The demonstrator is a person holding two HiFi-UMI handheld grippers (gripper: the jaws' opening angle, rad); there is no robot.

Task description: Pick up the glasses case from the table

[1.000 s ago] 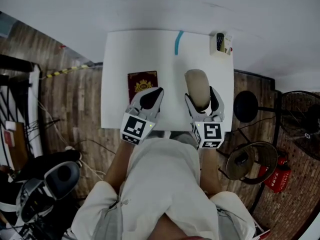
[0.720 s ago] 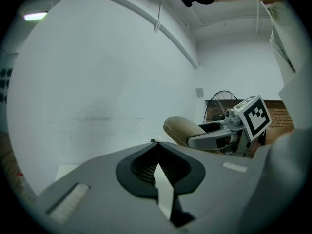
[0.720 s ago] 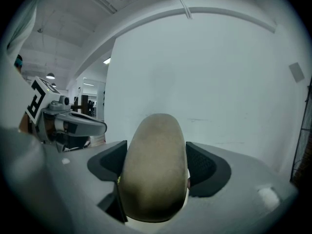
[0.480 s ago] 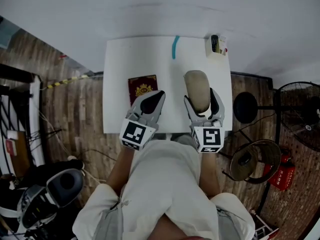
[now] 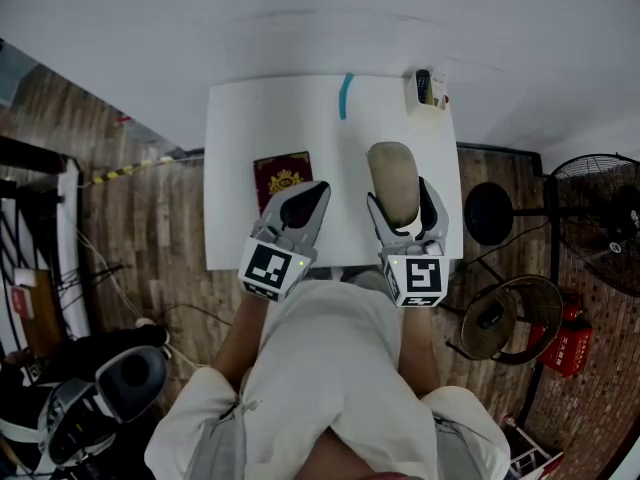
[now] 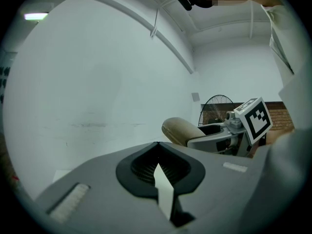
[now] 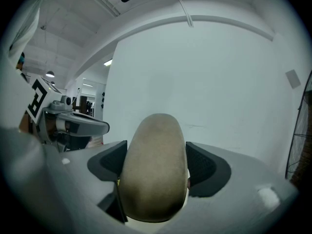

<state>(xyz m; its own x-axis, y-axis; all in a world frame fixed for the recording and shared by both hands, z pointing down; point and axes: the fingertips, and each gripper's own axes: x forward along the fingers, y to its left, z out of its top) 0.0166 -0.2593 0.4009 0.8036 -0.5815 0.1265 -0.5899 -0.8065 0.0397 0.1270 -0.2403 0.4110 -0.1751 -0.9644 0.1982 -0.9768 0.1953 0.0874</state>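
Me: Hardly anything has moved in the last second — both grippers sit where they were over the near edge of the white rectangular table [image 5: 240, 128]. Only my head has drifted a little, so the table lies slightly differently in the head view.

You: What's the right one doing?

Me: My right gripper [image 7: 157, 165] is clamped on the beige, oval, cloth-covered glasses case [image 5: 393, 176]. Its two black pads press the case's long sides, about as far apart as the case is wide. The rounded far end sticks out well beyond the fingertips, pointing away from me.

You: Is the case off the table?

Me: It's over the table's near right part, held in those jaws. Whether its underside has cleared the surface I cannot tell; the right gripper view shows only wall behind it.

You: And the left?

Me: My left gripper [image 6: 157, 152] is closed on nothing — its tips meet, with just a thin white sliver showing behind them. It hovers over the near edge, just beside the dark red booklet with a gold crest [image 5: 282, 173], to the left of the case.

You: Anything else on the table?

Me: A teal strip [image 5: 345, 96] at the far edge and a small pale holder [image 5: 428, 90] at the far right corner, both well apart from the case.
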